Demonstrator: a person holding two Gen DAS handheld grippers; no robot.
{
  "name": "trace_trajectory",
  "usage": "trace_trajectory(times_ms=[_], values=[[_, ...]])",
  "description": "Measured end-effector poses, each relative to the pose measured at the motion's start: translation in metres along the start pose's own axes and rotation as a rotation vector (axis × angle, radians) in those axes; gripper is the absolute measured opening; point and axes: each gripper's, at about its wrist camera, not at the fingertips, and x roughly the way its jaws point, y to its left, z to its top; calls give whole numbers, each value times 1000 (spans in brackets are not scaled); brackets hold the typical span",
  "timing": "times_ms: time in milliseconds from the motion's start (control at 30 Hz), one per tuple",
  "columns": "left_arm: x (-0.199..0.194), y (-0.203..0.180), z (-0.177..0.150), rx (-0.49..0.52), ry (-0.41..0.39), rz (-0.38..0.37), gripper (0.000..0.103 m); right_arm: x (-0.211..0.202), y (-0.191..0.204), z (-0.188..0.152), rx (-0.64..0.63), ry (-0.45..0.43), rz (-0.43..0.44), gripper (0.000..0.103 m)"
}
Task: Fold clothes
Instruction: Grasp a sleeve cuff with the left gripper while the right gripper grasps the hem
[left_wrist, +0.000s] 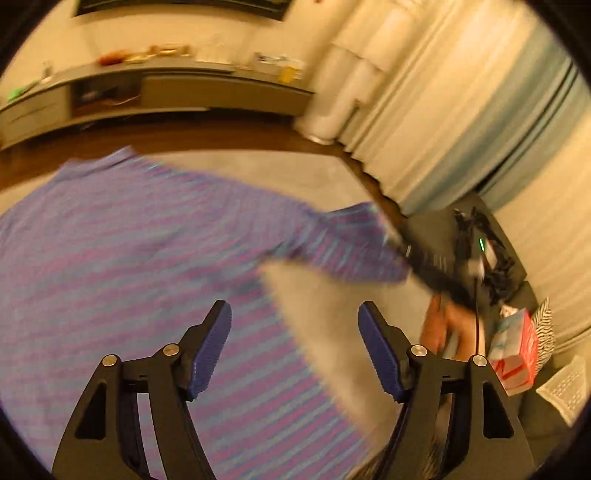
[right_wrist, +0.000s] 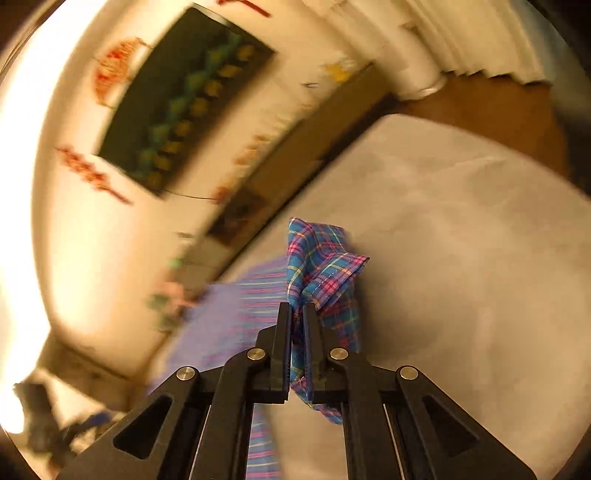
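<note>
The right gripper (right_wrist: 297, 308) was clamped tight on a bunched corner of the plaid shirt (right_wrist: 317, 258), lifting it off the grey rug (right_wrist: 461, 240). The left gripper (left_wrist: 294, 317) hung wide open, holding nothing, above the shirt's spread body (left_wrist: 129, 240).

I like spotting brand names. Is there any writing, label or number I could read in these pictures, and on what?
None can be read.
Red and white box: red marks, too blurred to read.
Red wall decorations: blurred, no readable words.
Dark wall screen: coloured shapes only.
Plaid shirt: no label showing.
</note>
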Motion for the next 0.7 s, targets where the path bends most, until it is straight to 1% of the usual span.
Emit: trace_trajectory(times_ms=[33,67,100,133,167,200,233,267,333,400,433,467,500,533,567,600,667,700], values=[[24,-8,15,-7,31,-40,74,1,8,-3,0,1,50,6],[42,-10,24,-19,53,-61,74,4,15,-5,-4,11,79,6],[69,-13,33,-54,82,-84,74,8,22,-7,-12,24,105,6],[89,-15,39,-84,99,-99,74,16,27,-6,-32,34,114,6],[100,-15,40,-96,110,-106,74,24,29,-4,-58,45,111,6],[117,-17,42,-104,122,-106,74,25,39,-10,-88,61,111,6],[129,-20,43,-94,129,-105,74,31,42,-10,-113,74,111,6],[138,-23,40,-76,136,-88,74,37,44,-9,-137,87,111,6],[151,-28,35,-46,148,-57,74,52,46,-6,-174,109,112,6],[159,-25,30,-32,141,-45,74,70,47,-2,-197,128,113,6],[164,-23,28,-26,137,-40,70,79,48,0,-208,137,113,6],[165,-19,26,-30,132,-48,39,88,48,2,-220,146,114,6],[166,-15,25,-36,127,-60,17,97,49,4,-231,156,115,6],[168,-10,24,-43,144,-48,7,106,49,5,-243,165,115,6],[168,-5,21,-47,146,-8,6,115,50,7,-254,174,116,6],[164,-4,22,-42,139,13,6,125,44,16,-282,157,129,6],[150,-1,28,-32,115,48,5,129,43,14,-280,154,96,8],[138,0,34,-35,97,56,5,129,42,12,-272,155,71,12]])
